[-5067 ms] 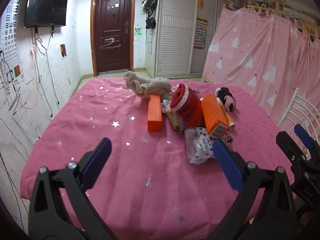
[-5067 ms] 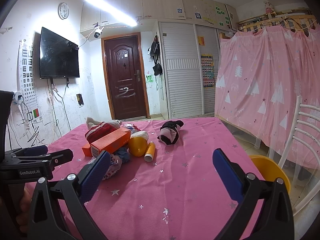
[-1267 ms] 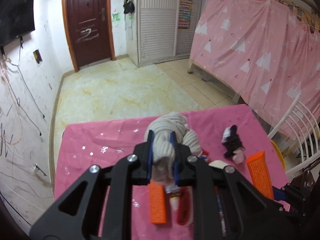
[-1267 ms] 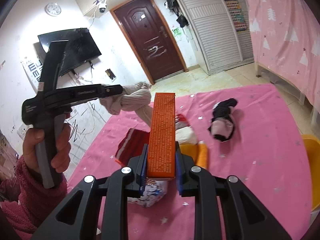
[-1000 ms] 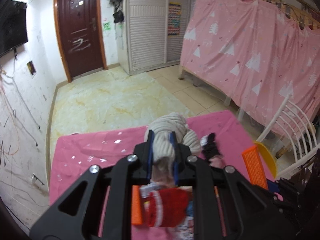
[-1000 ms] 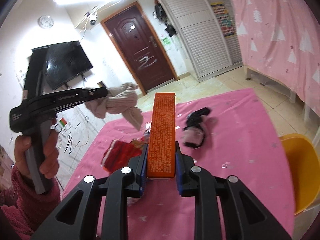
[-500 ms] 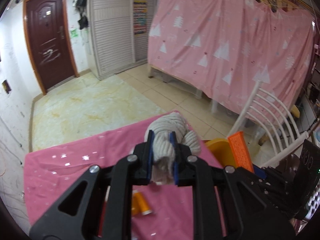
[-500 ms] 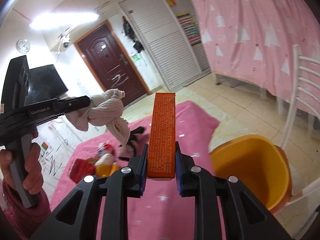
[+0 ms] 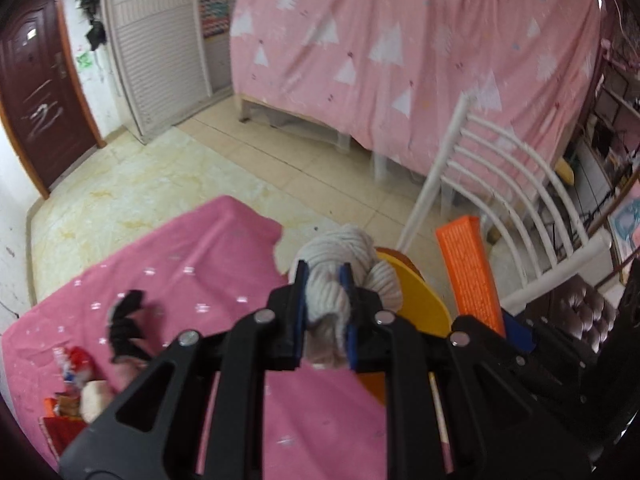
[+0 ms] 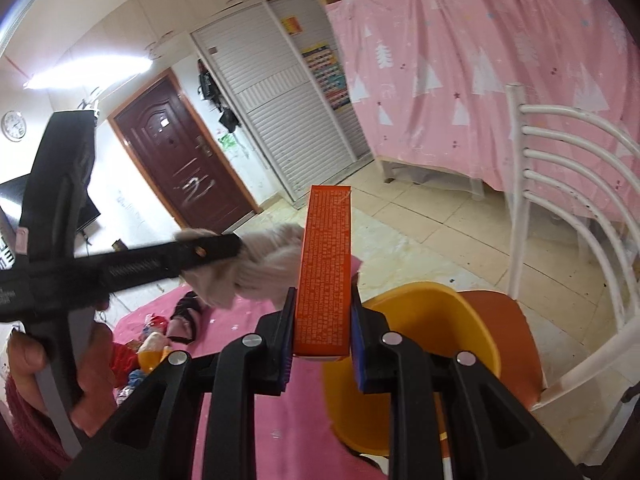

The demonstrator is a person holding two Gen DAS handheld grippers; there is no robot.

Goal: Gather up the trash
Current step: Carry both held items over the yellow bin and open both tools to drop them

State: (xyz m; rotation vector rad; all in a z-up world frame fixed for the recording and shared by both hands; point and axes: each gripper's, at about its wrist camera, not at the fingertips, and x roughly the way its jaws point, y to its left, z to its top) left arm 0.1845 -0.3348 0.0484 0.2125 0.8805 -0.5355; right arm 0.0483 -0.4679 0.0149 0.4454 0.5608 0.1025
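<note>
Both loads swung past table edge (image 9: pixel 256 210); apparently over yellow bin (image 10: pixel 420 320).

Little here can actually be read.

The orange box (image 10: pixel 325 270) carries dense rows of small white print down its face, too fine to make out (the same face in the left wrist view is only a blur of dots). White scrawled marks on the dark brown door (image 10: pixel 188 168) look like a rough "2". The wall clock (image 10: pixel 13 126) has a dial, its numerals unreadable. Coloured posters on the white slatted wardrobe (image 10: pixel 296 120) show grids, not legible words.
</note>
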